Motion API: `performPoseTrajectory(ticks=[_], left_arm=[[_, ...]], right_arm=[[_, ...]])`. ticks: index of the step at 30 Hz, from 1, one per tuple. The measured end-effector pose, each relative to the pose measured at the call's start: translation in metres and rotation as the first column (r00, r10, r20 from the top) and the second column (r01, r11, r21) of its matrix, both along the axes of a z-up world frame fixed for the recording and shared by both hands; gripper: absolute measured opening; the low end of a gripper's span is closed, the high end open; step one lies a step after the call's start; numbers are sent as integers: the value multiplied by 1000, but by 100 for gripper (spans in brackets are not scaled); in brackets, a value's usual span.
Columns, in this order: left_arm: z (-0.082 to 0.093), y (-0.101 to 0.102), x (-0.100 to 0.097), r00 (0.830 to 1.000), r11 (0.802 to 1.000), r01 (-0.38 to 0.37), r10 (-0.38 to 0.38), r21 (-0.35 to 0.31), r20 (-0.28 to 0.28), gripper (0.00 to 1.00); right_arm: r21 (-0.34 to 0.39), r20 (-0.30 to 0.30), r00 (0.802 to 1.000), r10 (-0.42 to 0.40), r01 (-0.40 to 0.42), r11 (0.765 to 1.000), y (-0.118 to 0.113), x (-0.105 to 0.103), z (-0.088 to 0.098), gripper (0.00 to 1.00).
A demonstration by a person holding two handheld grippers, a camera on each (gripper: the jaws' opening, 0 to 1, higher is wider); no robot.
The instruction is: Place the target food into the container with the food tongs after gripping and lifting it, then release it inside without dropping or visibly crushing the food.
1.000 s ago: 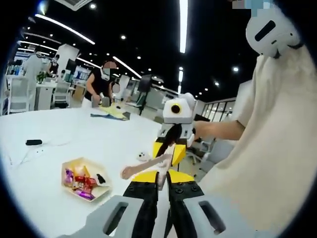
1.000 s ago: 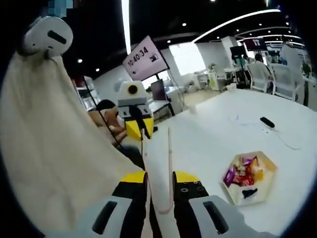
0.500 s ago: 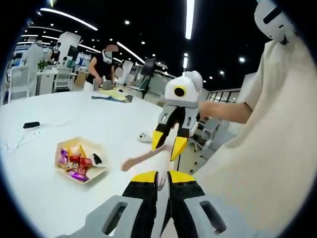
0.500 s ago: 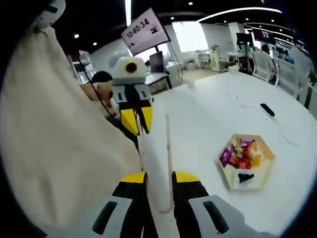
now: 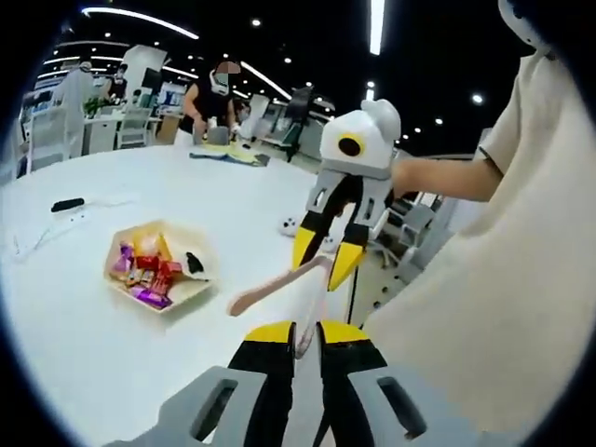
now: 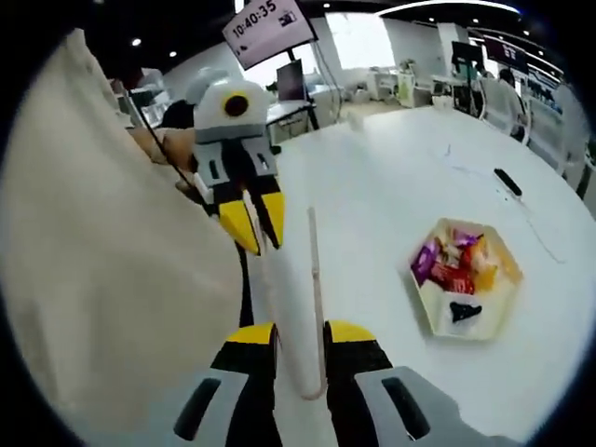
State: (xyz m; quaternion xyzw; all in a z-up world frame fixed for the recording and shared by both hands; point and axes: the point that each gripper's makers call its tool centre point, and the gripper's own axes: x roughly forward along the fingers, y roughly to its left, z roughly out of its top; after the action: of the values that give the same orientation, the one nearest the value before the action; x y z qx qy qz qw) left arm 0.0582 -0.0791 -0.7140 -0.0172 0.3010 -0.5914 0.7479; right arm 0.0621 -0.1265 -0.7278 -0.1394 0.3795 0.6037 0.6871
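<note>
While the food tongs (image 6: 312,307) are clamped between the jaws of the right hand-held gripper (image 6: 298,340), they are pointed over the white tabletop (image 6: 391,214).

The left hand-held gripper (image 5: 296,340) is seen closed on the tongs' tip. Near the tongs, a hexagonal container (image 6: 466,291) of wrapped sweets (image 6: 452,270) is set on the tabletop.

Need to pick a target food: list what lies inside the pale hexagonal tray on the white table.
The pale hexagonal tray holds a heap of purple, red and orange wrapped sweets and one small black piece. Whatever lies beneath the heap is covered.
</note>
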Motion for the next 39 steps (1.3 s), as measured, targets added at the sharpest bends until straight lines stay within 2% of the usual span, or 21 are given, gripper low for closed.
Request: performPoseTrajectory(ticks=[6,11,19,23,39], left_arm=[[-24,4,7,999,999,-32,32,34,-12,8],[-41,3,11,999,997,-42,44,71,-25,9],[-59,8,12,1000,993,-21,22,119,-11,7],[-66,8,12,999,993,-23,26,118,-27,7],[-89,8,19,998,985,-37,44,171,-37,8]], right_arm=[[-21,-10,999,-30,30,999,1,4,-26,19],[-83,10,1000,-12,13,996,2,9,-46,19],[-137,45,998,48,-41,990,6,14,-51,19],[-148,38,997,61,-55,987,5,17,-57,19],[-185,4,1000,30,-29,982,5,21,-79,19]])
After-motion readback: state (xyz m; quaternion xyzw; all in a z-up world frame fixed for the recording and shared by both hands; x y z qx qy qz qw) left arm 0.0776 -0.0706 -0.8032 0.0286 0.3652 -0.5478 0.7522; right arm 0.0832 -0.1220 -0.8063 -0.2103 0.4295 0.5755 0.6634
